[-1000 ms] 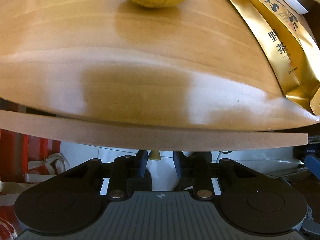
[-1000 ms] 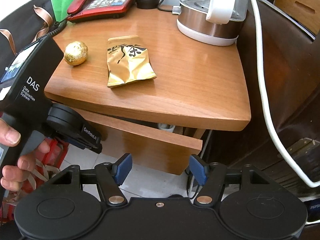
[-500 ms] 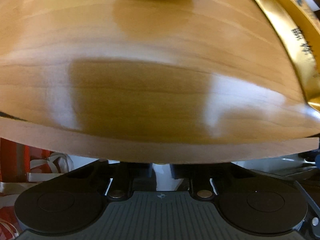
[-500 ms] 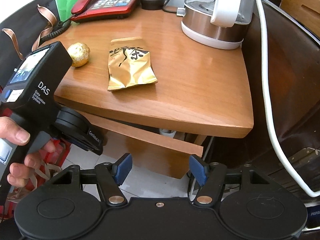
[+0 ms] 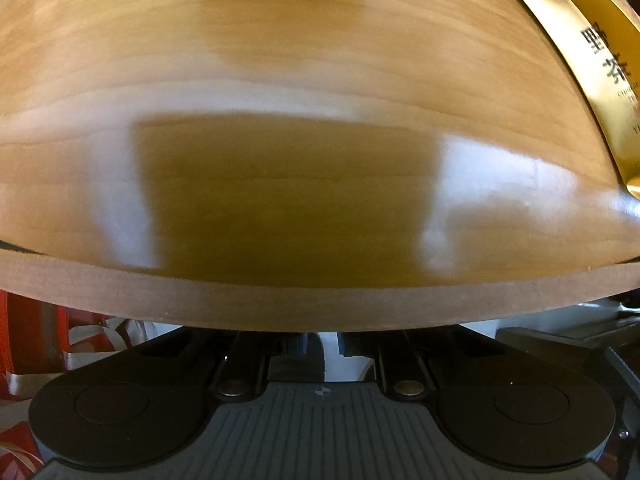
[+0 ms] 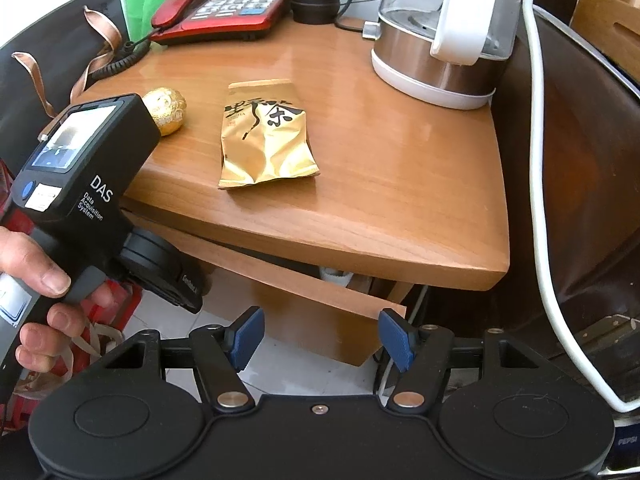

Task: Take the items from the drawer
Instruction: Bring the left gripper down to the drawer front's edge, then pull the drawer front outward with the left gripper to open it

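left looks straight down, close; right farther, both sharing tabletop (image 6: 400, 184).

Wooden table (image 6: 400, 208) carries tea packet (image 6: 264, 136), foil ball (image 6: 166, 110), kettle (image 6: 440, 32), phone (image 6: 228, 8).

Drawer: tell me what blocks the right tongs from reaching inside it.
The tabletop covers the barely open drawer; its front panel faces the open right tongs. The inside is hidden.

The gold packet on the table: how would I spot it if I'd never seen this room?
Find the wooden table with the kettle at its back. The gold packet lies flat near the front edge, right of a gold foil ball. Only the packet is flat, crinkled, and printed with black brush characters.
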